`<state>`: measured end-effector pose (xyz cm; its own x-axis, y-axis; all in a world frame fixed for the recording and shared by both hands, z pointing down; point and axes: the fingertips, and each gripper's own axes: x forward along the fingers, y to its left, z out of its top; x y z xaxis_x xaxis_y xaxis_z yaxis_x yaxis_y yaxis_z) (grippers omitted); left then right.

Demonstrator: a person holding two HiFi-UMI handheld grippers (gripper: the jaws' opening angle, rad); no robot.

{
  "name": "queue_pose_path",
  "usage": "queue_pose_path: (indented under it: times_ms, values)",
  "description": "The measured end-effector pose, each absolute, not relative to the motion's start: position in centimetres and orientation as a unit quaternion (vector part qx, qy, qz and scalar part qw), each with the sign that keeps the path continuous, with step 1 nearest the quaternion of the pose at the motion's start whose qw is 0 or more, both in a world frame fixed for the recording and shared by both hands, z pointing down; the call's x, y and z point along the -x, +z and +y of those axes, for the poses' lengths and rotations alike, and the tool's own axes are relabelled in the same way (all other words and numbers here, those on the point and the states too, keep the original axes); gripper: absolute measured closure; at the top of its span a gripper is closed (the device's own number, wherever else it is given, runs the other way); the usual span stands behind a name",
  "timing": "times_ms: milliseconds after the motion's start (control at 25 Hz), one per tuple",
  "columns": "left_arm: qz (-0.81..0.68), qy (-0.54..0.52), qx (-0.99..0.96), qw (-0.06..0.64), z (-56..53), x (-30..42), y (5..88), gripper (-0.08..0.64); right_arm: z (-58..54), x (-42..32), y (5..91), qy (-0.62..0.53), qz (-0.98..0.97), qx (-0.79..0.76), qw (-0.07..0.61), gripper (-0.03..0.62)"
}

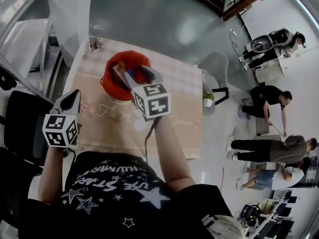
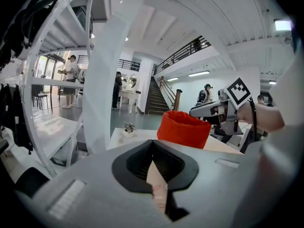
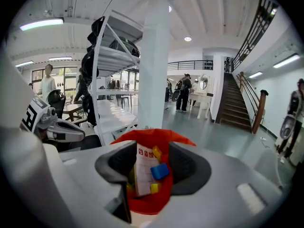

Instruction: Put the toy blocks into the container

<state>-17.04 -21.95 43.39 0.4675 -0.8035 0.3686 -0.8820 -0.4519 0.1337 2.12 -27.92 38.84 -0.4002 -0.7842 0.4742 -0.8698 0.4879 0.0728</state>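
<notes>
Step in hand: This looks like the drop step, when a block goes into the container (image 2: pixel 183 129).
Container: It is a soft red tub. It stands on the table (image 1: pixel 174 93), near the far left side.
Right gripper: The right gripper (image 1: pixel 130 74) hangs right over the mouth of the tub and points down into it. Its jaws are apart. They press on nothing.
Blocks: The right gripper view looks between the jaws and into the tub. A blue block (image 3: pixel 160 171) shows there, with a yellow block (image 3: pixel 156 152) above it and another yellow block (image 3: pixel 154 188) below it. They lie beside a white paper card (image 3: pixel 141 167) with red print. I think they all rest inside the tub, but I cannot tell if the blue one has landed yet.
Left gripper: The left gripper (image 1: pixel 74 97) waits at the left edge of the table, well apart from the tub. Its jaws meet at the tips, and nothing is between them.
How far along: I see no blocks out on the table, only a small potted plant (image 2: pixel 128 127) at the far end. So the job looks close to done.
Next move: The right gripper should lift straight up and out with its jaws apart.
Care needed: The rim of the tub is floppy, so a jaw could catch it and tip the tub over.
After that: Look over the table for any block left.
</notes>
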Motion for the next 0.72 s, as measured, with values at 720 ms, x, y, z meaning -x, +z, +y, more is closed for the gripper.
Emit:
queue_pose_path:
  times_ms: [720]
  values:
    - [-0.471, 0.144, -0.858, 0.147, -19.9, 13.0, 43.6, 0.552, -23.5, -8.9, 38.3, 0.093, -0.801, -0.562, 0.184, 0.382]
